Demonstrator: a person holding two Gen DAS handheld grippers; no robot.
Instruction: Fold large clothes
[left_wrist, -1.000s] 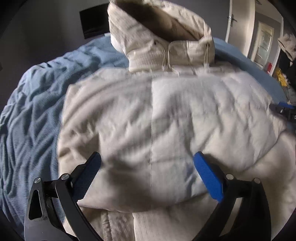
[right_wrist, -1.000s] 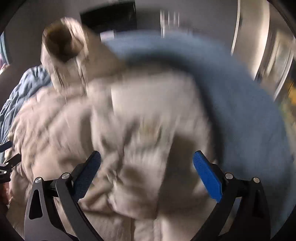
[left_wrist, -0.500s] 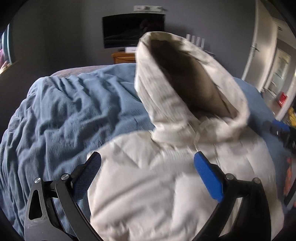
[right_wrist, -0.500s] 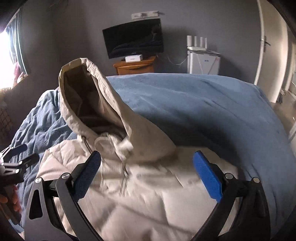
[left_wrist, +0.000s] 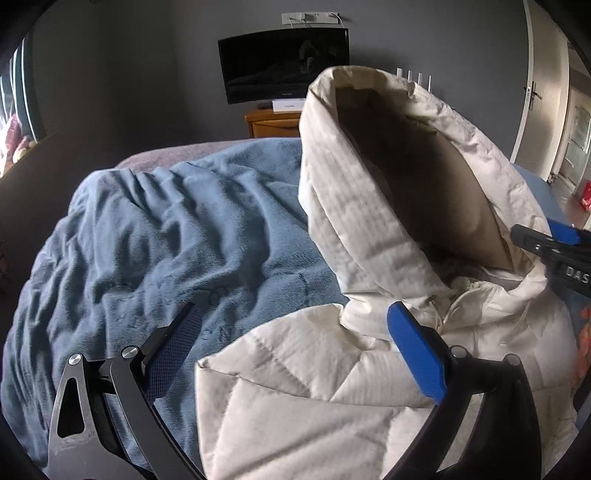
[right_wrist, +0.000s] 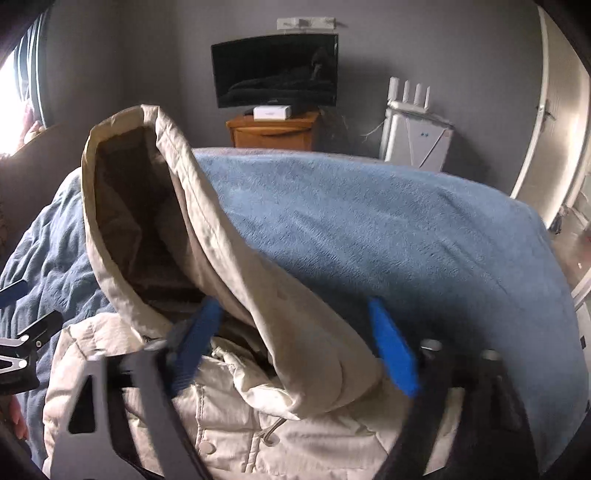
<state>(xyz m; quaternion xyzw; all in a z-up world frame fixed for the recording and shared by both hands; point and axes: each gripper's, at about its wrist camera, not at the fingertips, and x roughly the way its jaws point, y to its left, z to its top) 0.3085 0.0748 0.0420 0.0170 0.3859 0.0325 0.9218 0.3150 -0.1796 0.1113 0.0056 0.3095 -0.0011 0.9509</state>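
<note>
A cream quilted jacket lies front up on the blue blanket, and its hood stands upright and hollow. My left gripper is open over the jacket's shoulder edge, one finger above the blanket and one above the collar. In the right wrist view, my right gripper straddles the lower side wall of the hood. Its jaws are closing with that fabric between them, and the pads do not press on it. The right gripper also shows at the hood's far side in the left wrist view.
The bed's blue blanket spreads wide to the right of the hood. Beyond the bed stand a dark TV, a wooden cabinet and a white appliance. A door is at the right.
Both grippers travelled from the jacket's body up to the collar and hood. The right gripper's jaws, wide before, have narrowed around the hood's lower side.
</note>
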